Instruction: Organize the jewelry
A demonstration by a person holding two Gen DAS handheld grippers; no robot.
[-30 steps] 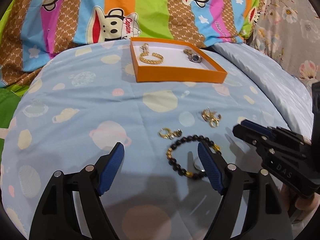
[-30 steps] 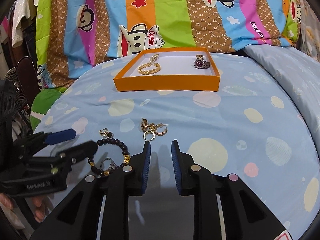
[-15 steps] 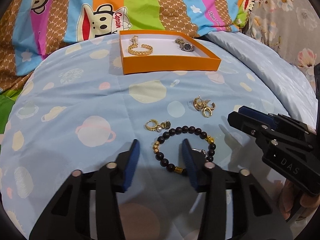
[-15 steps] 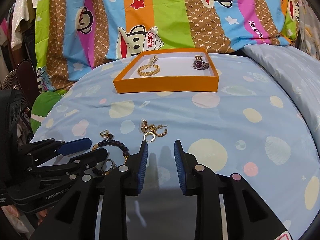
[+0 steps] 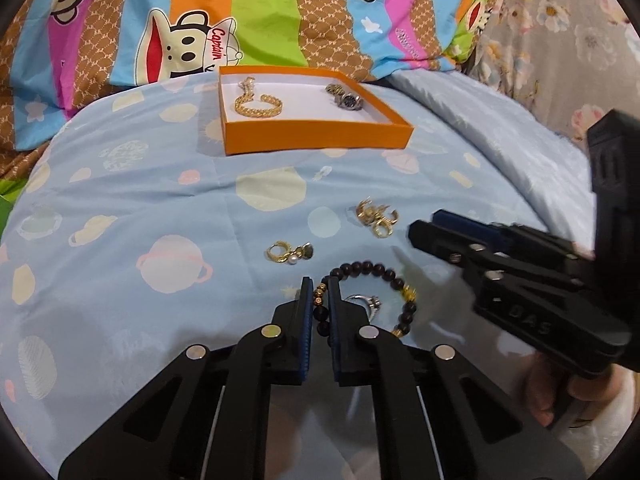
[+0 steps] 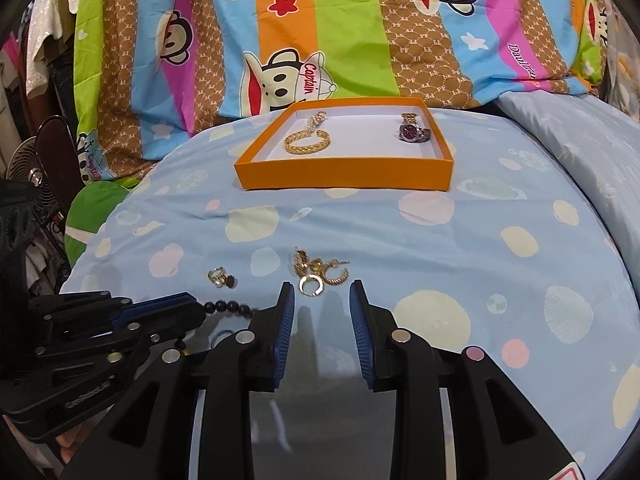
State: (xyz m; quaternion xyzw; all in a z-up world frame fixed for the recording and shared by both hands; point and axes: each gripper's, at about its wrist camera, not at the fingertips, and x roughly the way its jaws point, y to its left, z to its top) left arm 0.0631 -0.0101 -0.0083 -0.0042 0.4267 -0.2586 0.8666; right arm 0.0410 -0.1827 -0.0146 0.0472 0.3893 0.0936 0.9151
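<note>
Left wrist view: the left gripper (image 5: 319, 292) has its jaws nearly together, clamped on the left side of the bead bracelet (image 5: 384, 276), whose black and gold beads show in the narrow gap between the blue pads. The bracelet lies on the blue sheet (image 5: 140, 200), well in front of the orange box (image 5: 316, 140). A silver ring (image 5: 366, 302) sits inside the bracelet's loop. A small pearl earring pair (image 5: 290, 252) lies just beyond the bracelet toward the box, and a gold earring cluster (image 5: 376, 216) lies beyond it and to the right. In the box rest a gold bangle (image 5: 258, 106) on the left and a watch (image 5: 346, 98) on the right. The right gripper (image 5: 424, 232) reaches in from the right, near the cluster.

Right wrist view: the right gripper (image 6: 322, 294) hovers with jaws apart, holding nothing, its tips just short of the earring cluster (image 6: 318, 272), which lies between it and the box (image 6: 344, 176). The left gripper (image 6: 192, 308) enters from the left with a few bracelet beads (image 6: 230, 307) showing at its tip. The pearl earring pair (image 6: 222, 278) lies left of the cluster. The bangle (image 6: 306, 142) and watch (image 6: 412, 132) sit in the box.
</note>
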